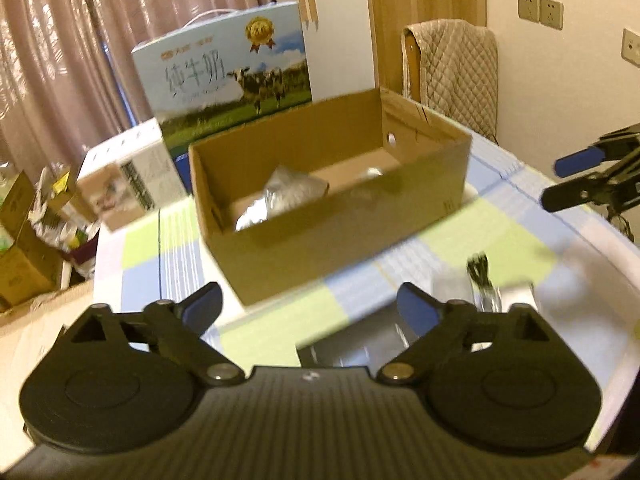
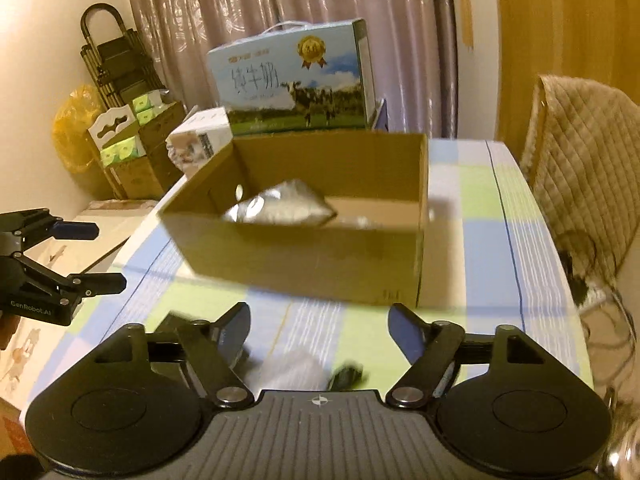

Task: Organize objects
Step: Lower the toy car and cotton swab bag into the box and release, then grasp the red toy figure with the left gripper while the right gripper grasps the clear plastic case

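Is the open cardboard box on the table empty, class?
No: in the right wrist view a silvery plastic bag lies inside the cardboard box, against its left inner wall.

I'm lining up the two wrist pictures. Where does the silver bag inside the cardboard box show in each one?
Left wrist: silver bag lies left of centre, behind the cardboard box's near wall.
Right wrist: silver bag lies mid-picture, inside the box's left half.
Shared landmark: blue milk carton behind the box.
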A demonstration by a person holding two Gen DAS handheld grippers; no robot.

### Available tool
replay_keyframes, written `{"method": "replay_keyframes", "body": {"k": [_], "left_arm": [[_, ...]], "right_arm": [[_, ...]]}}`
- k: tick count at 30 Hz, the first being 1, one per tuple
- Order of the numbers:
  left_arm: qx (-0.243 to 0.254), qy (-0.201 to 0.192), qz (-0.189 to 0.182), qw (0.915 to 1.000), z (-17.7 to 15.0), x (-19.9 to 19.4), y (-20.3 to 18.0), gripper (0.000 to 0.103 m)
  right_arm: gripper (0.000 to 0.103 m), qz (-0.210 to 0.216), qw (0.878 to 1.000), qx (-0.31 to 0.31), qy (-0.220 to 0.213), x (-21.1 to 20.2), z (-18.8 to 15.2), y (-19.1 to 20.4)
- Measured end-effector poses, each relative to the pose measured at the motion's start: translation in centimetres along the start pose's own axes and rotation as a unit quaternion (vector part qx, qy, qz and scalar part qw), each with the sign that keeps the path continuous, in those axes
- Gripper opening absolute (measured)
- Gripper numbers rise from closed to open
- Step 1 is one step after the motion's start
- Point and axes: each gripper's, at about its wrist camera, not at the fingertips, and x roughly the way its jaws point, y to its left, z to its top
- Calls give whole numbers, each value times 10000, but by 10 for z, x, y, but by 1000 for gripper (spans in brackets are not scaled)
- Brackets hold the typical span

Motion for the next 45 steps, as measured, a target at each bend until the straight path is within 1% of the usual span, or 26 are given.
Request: {"method": "replay_keyframes", "body": {"k": [3,6,9,13,16,22,27,30,34,40,43,45], "left_arm": [[-95,71,18,9999,-23,-15,-6,101],[-234,130,-23,9996,-42,-27,-10,102],[-222,254,-29,9994,-59,-35,-16,102],[-37,351,-38,9994,-76,-41,-25,102],[8,403,-105,9991,-86,-40,-28,102],[324,576,-193,9976,-104,-28,-38,102],[581,677,-327,9955,-110,-14,-41,102],[798,671,-429,9936,-111,-8,-43,101],[1131,692,-519,9898,-110,2,-47,97],[1435,703,-642,9851,-108,17,-48,95],[1568,738,-690,9825,-106,24,-48,92],[1660,757,-746,9804,-106,27,-48,90]], "right_arm": [[82,-53,9999,79,98,-14,-26,7],[82,-4,9997,123,232,-21,-48,13],[83,-6,9992,-170,350,-23,-64,24],[83,-77,9959,-765,482,-20,-79,33],[83,-118,9936,-1004,513,-18,-87,36],[83,-194,9826,-1745,600,-7,-97,44],[83,-141,9663,-2464,730,7,-106,50],[83,-73,9484,-3071,792,17,-110,54],[83,12,9210,-3787,913,34,-115,56],[82,48,8901,-4430,1073,62,-121,55],[82,49,8786,-4636,1145,74,-122,54],[82,62,8749,-4688,1211,83,-121,52]]}}
